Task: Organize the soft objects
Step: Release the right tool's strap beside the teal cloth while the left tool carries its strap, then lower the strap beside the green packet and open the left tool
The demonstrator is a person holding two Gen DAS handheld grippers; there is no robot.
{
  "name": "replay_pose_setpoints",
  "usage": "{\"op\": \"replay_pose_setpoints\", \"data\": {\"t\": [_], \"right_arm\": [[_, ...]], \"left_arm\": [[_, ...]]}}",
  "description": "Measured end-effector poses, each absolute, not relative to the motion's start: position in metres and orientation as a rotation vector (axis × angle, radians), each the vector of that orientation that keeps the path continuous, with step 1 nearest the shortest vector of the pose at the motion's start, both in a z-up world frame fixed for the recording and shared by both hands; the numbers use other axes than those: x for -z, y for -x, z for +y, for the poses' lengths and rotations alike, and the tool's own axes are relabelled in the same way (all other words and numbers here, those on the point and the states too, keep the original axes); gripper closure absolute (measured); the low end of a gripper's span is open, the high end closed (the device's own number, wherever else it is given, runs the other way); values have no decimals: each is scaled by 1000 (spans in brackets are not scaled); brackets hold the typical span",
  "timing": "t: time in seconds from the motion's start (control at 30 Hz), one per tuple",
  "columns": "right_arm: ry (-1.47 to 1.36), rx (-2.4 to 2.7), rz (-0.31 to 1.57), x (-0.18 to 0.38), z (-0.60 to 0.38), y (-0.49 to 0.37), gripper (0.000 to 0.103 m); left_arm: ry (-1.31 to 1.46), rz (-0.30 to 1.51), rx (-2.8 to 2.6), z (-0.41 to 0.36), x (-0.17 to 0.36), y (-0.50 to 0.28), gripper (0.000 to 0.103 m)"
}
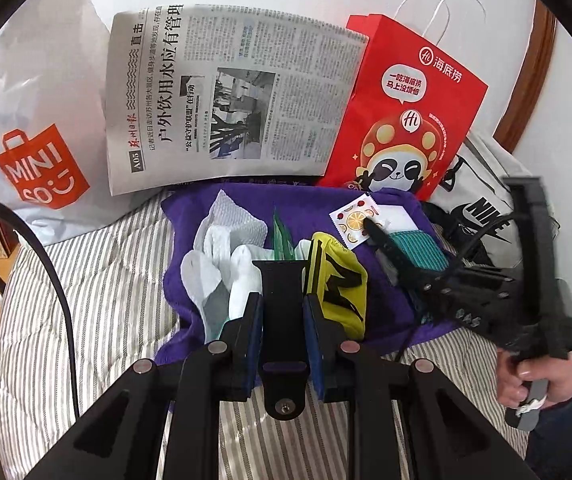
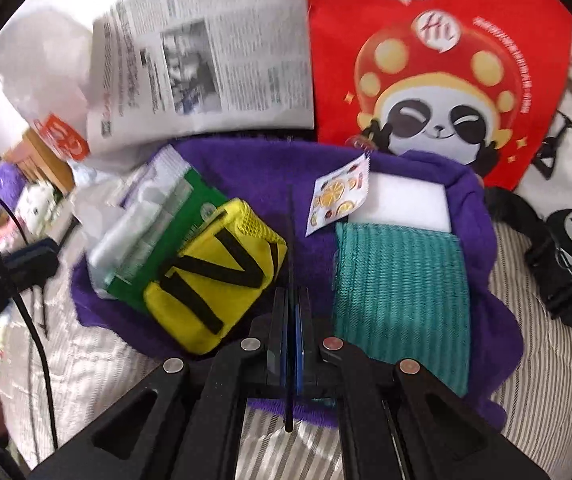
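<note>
A purple towel [image 1: 246, 208] is spread on the striped bedding [image 1: 98, 280]. On it lie white socks [image 1: 222, 264], a green packet [image 2: 190, 208], a yellow pouch with black markings [image 1: 338, 288], a lemon-print sachet [image 1: 352, 220], a white pad [image 2: 406, 200] and a teal cloth [image 2: 402, 288]. My left gripper [image 1: 282, 296] hangs over the towel's near edge, its blue pads pressed on a flat black piece [image 1: 280, 276]. My right gripper [image 2: 291, 280] is shut above the gap between pouch and teal cloth. In the left wrist view the right gripper [image 1: 368, 224] has its tip at the sachet.
A newspaper [image 1: 226, 92], a red paper bag with a panda [image 1: 402, 108] and a white Miniso bag [image 1: 38, 128] lean against the wall behind the towel. A white Nike bag [image 1: 482, 200] lies to the right. A hand [image 1: 534, 376] grips the right tool. A black cable [image 1: 58, 280] crosses the bedding at left.
</note>
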State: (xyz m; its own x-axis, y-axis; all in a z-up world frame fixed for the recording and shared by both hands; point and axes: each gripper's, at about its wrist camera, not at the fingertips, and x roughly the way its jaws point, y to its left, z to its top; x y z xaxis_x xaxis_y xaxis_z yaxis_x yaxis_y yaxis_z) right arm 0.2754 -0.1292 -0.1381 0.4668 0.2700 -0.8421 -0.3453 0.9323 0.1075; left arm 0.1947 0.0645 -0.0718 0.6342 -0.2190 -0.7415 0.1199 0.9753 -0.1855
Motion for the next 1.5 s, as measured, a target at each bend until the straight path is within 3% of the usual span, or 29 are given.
{"op": "replay_pose_setpoints", "data": {"t": [0.67, 0.87, 1.03, 1.5], "right_arm": [[121, -361, 1107, 177, -118, -292, 99], [88, -392, 1103, 167, -124, -290, 88], [91, -402, 1054, 149, -124, -284, 64], [59, -374, 967, 110, -153, -272, 64]], "left_arm": [[177, 854, 222, 78, 81, -201, 83], [184, 859, 222, 79, 85, -202, 83], [179, 864, 222, 78, 85, -200, 83], [171, 880, 236, 69, 85, -204, 83]]}}
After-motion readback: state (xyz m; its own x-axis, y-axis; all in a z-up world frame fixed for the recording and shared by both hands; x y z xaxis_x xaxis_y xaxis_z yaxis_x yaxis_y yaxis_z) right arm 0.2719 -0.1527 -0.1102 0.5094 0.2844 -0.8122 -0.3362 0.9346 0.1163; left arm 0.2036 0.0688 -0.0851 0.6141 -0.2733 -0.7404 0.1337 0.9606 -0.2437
